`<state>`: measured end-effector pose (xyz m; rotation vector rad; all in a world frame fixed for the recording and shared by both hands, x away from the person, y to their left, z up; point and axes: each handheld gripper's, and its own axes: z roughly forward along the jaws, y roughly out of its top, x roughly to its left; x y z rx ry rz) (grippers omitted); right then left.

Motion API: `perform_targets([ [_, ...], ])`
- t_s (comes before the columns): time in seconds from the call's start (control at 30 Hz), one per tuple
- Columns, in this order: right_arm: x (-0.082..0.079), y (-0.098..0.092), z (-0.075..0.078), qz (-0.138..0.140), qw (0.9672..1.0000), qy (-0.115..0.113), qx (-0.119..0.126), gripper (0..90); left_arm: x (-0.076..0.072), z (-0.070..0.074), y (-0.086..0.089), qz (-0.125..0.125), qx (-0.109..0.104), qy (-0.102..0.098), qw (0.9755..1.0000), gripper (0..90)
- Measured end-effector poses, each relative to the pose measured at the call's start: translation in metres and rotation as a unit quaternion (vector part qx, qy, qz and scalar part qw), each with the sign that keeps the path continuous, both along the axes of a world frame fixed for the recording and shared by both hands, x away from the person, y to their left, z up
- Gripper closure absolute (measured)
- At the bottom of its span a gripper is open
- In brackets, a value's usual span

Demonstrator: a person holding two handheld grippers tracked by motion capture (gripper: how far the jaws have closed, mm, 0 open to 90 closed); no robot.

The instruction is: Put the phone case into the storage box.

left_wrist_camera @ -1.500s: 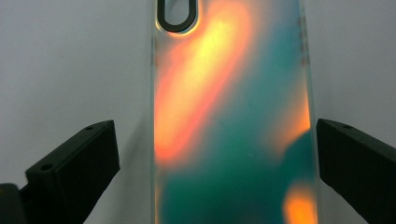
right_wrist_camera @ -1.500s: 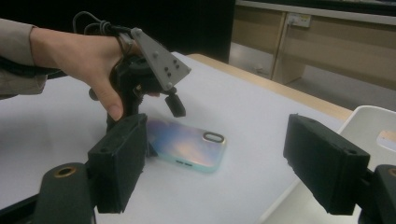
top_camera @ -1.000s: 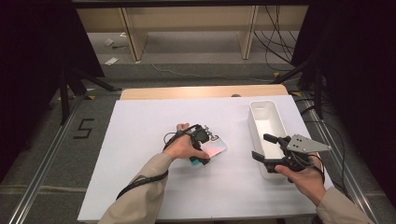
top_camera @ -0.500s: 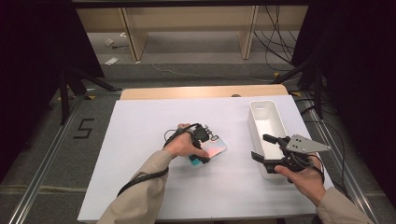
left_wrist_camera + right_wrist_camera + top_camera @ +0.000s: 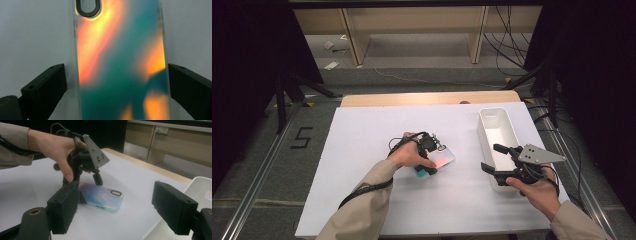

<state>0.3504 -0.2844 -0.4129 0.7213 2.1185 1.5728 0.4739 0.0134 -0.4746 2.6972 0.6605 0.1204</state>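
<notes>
Left hand [image 5: 408, 155] mid-bench, holding left gripper [image 5: 432, 150] over phone case [image 5: 438, 161].

Phone case flat on white bench [image 5: 362, 150], iridescent, camera cutout end pointing away from left gripper.

Left jaws wide, one either side of case, straddling its short width; long axis runs straight out between them. Neither jaw visibly touching case edge.

Likely next: close across width.

White bin [image 5: 494, 131] at right, past case.

Right gripper [image 5: 502, 162] near-right beside bin, jaws wide, empty, well apart from case. Left hand far nearer.

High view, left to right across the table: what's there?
Left gripper over the iridescent phone case → long white plastic bin → right gripper with its grey three-cornered plate.
</notes>
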Motion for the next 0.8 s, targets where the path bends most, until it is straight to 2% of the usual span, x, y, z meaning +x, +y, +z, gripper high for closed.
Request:
perform_targets([
  [0.23, -0.0001, 0.0003, -0.0001, 0.001, 1.0000, 0.001, -0.002, 22.8, 0.0008, 0.0014, -0.0006, -0.009, 0.006, 0.003, 0.9999, 5.7],
  [0.8, -0.0004, 0.0007, -0.0001, 0.004, 1.0000, 0.002, -0.003, 22.8, 0.0005, 0.0028, -0.0017, -0.011, 0.008, 0.006, 0.9999, 9.0],
])
